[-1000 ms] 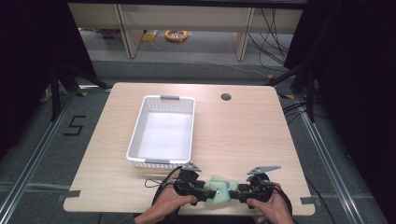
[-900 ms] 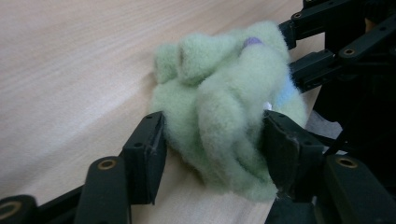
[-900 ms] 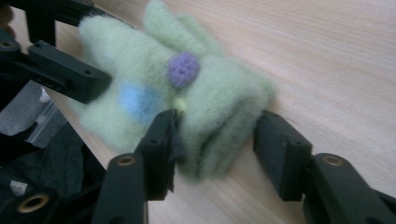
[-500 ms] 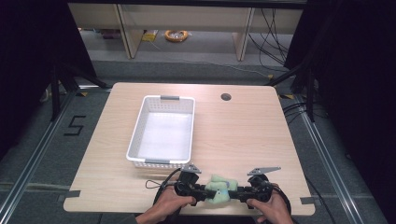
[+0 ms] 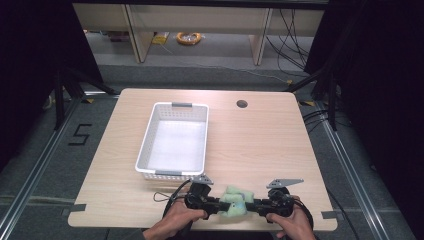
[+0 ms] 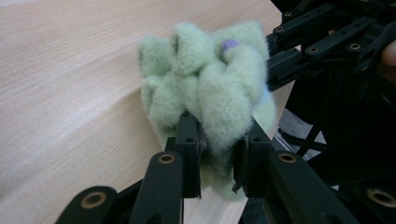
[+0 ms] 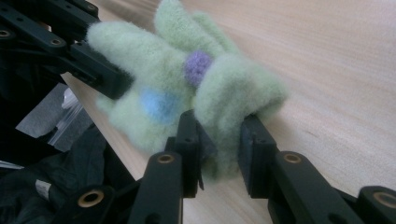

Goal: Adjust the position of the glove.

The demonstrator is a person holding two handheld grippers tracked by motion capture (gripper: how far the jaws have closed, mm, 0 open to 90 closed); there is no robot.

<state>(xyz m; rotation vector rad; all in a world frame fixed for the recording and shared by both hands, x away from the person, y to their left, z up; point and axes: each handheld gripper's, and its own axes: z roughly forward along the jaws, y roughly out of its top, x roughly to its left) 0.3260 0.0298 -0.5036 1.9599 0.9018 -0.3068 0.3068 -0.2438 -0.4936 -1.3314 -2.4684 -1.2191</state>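
Note:
A fuzzy pale-green fabric item (image 5: 234,201) with a purple and a blue dot lies bunched at the table's front edge, between the two grippers. The left gripper (image 6: 217,140) pinches a fold of it (image 6: 205,79); its jaws have just been closing with the fabric between them. From the opposite side the right gripper (image 7: 219,140) squeezes another fold (image 7: 163,70), and its jaws have also just been closing on the fabric. In the high view the left gripper (image 5: 220,206) and right gripper (image 5: 248,206) face each other, each held by a hand.
An empty white plastic basket (image 5: 172,174) stands on the wooden table (image 5: 260,140) just behind the left gripper. A round cable hole (image 5: 242,104) sits at the back. The table's front edge runs right under the hands.
Both hands stay in place at the front edge. The green fabric looks slightly more squeezed between the two grippers than a second ago.

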